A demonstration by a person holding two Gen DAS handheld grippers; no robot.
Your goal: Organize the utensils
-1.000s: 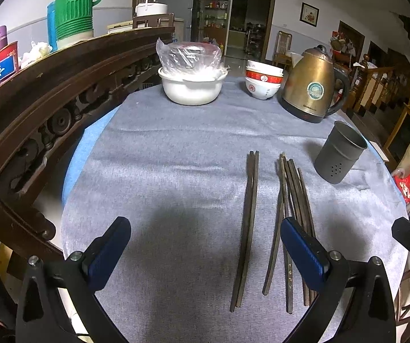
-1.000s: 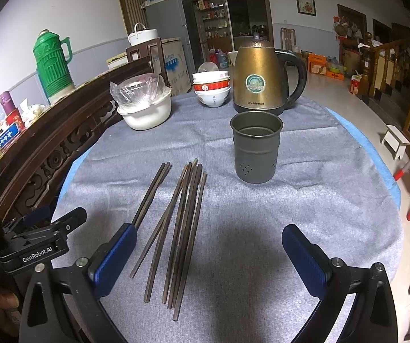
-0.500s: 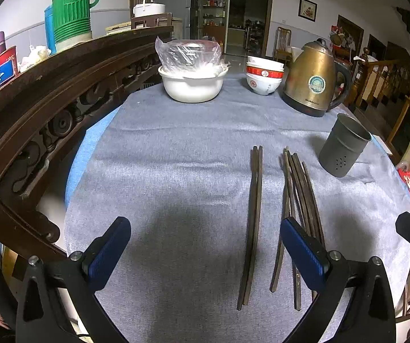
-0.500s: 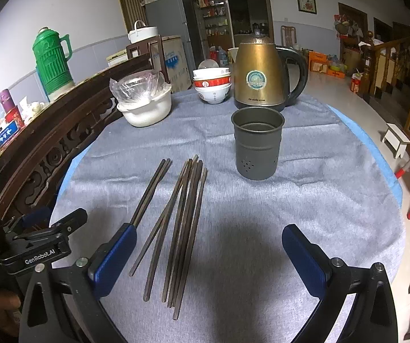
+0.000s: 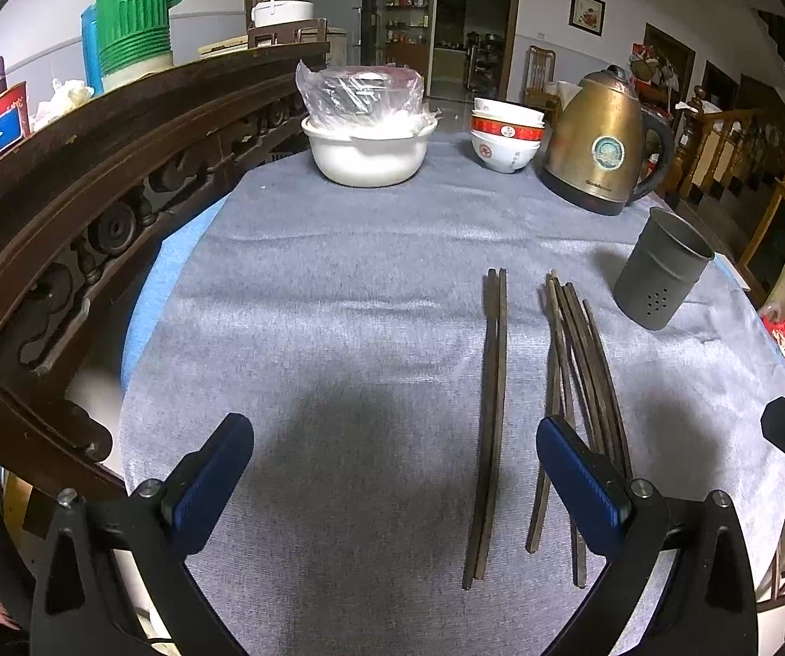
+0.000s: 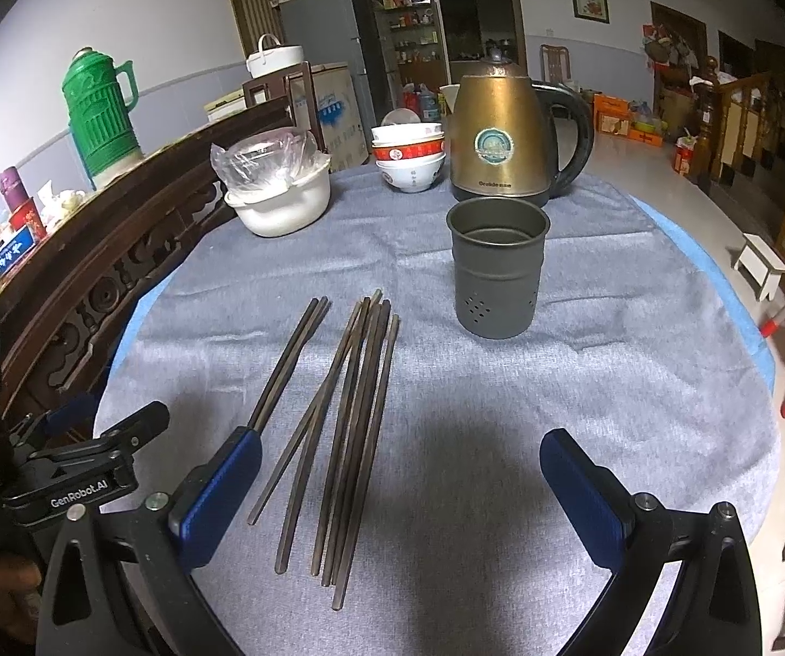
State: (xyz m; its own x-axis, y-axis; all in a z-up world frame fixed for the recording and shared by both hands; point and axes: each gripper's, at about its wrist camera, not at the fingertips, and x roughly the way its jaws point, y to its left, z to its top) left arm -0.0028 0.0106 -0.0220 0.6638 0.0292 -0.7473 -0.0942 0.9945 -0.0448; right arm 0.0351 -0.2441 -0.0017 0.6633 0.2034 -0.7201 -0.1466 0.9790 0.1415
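Both claws hover over the near edge of the counter (image 5: 338, 284), which is round and covered by a grey cloth. The left claw (image 5: 395, 470) has its blue-padded fingers (image 5: 212, 473) set wide apart with nothing between them but cloth; its right finger overlaps the near ends of some chopsticks in the view, but contact cannot be told. The right claw (image 6: 400, 492) is likewise spread wide and holds nothing.

The chopsticks lie flat on the cloth, running from the near edge toward the middle. A pair (image 5: 491, 415) lies side by side, touching along its length, a little apart from the bundle (image 5: 578, 382), a loose group of several sticks that cross and overlap one another. In the right wrist view the pair (image 6: 288, 361) is nearer the left edge and the bundle (image 6: 359, 410) is beside it toward the centre.

The holder (image 6: 498, 268), a dark metal cup with small holes near its base, stands upright just beyond the bundle's far ends, toward the right side; it looks empty inside. Behind it at the far edge stand a kettle (image 6: 499, 142), stacked bowls (image 6: 408, 156) and a white pot (image 6: 280, 202) covered with clear plastic. A carved wooden rail (image 5: 81, 202) curves along the left edge
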